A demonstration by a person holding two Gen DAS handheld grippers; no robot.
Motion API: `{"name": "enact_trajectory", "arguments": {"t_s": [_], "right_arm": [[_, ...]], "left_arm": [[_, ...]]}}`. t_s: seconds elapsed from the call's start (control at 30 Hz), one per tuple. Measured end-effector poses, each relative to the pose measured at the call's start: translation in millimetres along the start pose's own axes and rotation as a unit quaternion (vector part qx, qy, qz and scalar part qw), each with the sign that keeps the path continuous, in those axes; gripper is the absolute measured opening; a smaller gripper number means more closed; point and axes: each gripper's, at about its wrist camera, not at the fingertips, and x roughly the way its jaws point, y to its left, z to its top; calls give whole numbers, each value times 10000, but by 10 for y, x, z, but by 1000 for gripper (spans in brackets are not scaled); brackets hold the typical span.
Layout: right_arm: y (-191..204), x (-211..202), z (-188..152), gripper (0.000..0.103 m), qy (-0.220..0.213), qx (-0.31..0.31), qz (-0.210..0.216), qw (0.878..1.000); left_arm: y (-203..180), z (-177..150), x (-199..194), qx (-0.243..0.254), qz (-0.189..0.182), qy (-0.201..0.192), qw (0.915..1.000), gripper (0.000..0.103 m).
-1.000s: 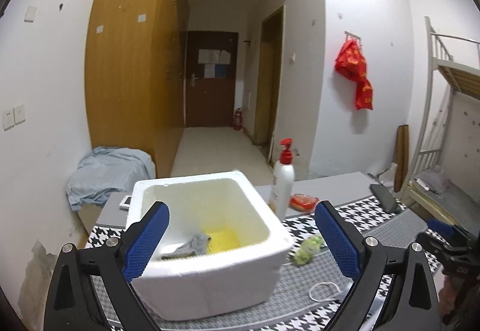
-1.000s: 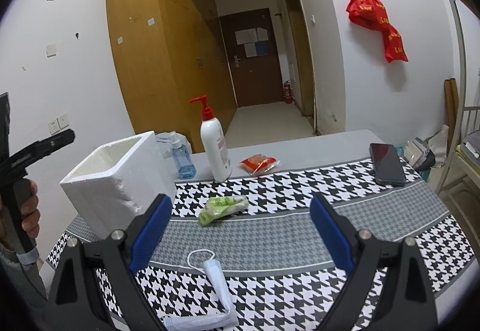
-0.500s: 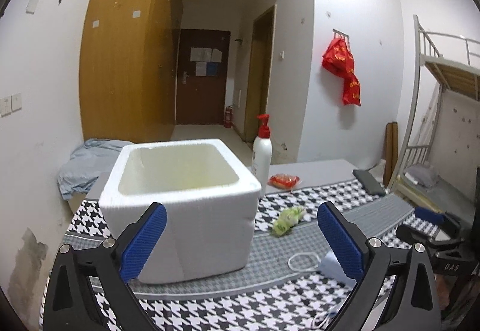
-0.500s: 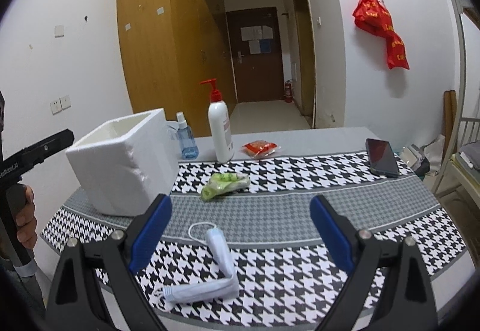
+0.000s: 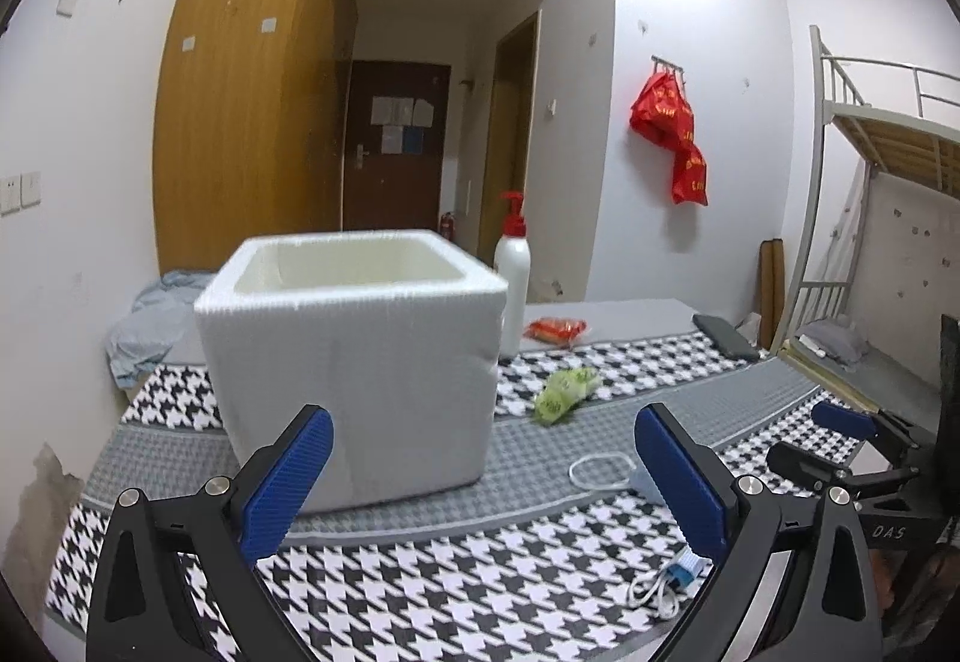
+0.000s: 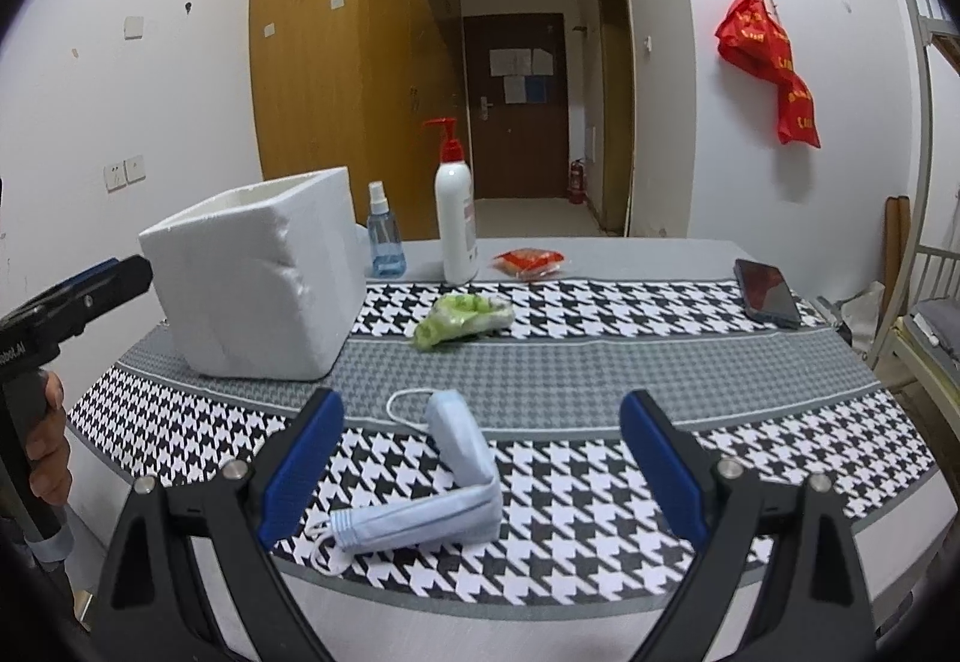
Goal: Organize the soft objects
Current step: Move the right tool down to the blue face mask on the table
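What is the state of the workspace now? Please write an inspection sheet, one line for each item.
Surface: table under a black-and-white houndstooth cloth with grey bands.
Job's things: white foam box, open top, upright, contents hidden; folded blue face mask near the front edge; green soft packet mid-table; red packet further back.
Clutter: pump bottle, blue spray bottle, dark phone.
Grippers: left gripper open, empty, facing the box; right gripper open, empty, the mask lying between its fingers in view.
Cables: nothing seen.
Surroundings: wooden wardrobe, dark door, red bag on a wall hook, bunk bed.
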Motion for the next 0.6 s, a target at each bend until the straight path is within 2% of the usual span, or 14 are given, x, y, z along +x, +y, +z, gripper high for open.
{"name": "enact_trajectory", "arguments": {"t_s": [0.2,0.37,0.6], "right_arm": [[45,54,-110,95,145,-5,12,9999],[94,116,-181,95,251,-66,-3,9997],[101,188,-252,95,401,-70,32,9992]], "left_arm": [[79,-111,11,-149,-30,113,9998,101],[52,-154,-7,-22,34,41,10000,101],[41,-215,59,-27,-31,266,9996,101]]}}
